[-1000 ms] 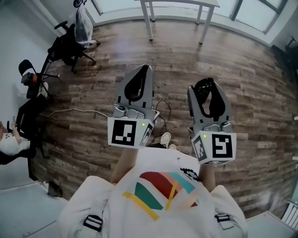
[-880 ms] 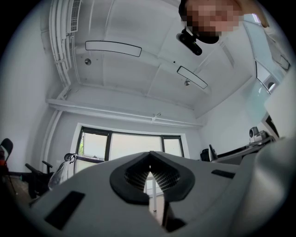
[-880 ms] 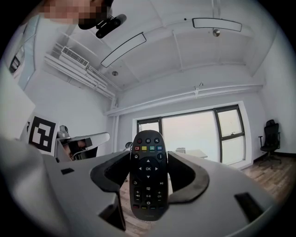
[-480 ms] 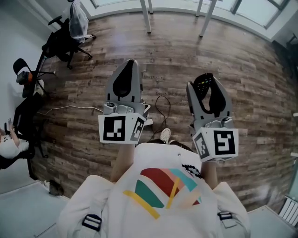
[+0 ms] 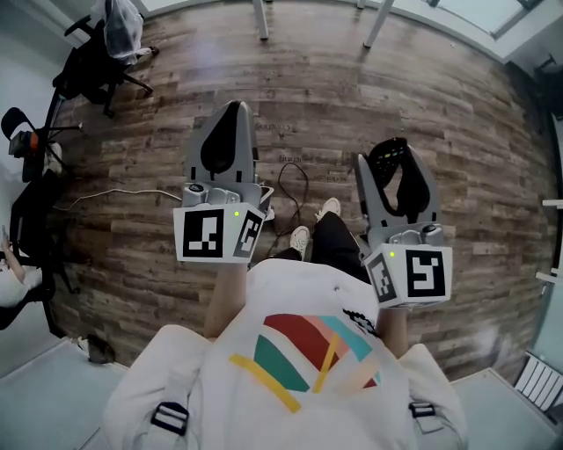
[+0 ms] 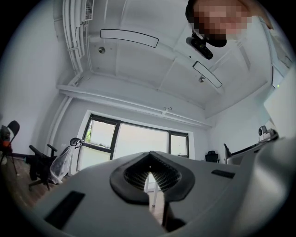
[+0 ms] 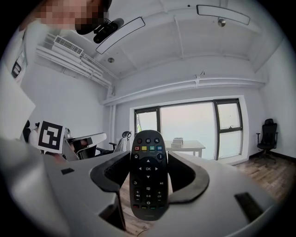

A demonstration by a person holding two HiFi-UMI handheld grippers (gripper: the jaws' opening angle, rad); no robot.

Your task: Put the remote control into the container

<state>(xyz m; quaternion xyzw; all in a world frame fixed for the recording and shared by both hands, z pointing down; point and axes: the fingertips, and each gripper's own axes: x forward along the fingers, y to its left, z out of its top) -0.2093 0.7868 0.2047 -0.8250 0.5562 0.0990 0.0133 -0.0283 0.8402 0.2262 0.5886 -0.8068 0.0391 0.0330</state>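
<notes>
The black remote control [image 7: 148, 175] stands upright between the jaws of my right gripper [image 7: 148, 163], buttons facing the camera, and the jaws are shut on its sides. In the head view the remote [image 5: 385, 165] shows as a dark shape inside the right gripper [image 5: 392, 151], held out over the wooden floor. My left gripper [image 5: 232, 109] is held out beside it at the left. In the left gripper view its jaws [image 6: 149, 155] meet at the tips with nothing between them. No container is in view.
Office chairs [image 5: 92, 53] stand at the far left, and a white cable [image 5: 119, 195] lies on the plank floor. White table legs [image 5: 374, 25] are ahead. The person's shoes [image 5: 303, 237] are below the grippers. A white table [image 7: 185, 147] stands by the window.
The person has walked forward, one leg now stepping out. The left gripper has shifted left and lower in the picture. The right gripper keeps the remote and has hardly shifted in the frame.
</notes>
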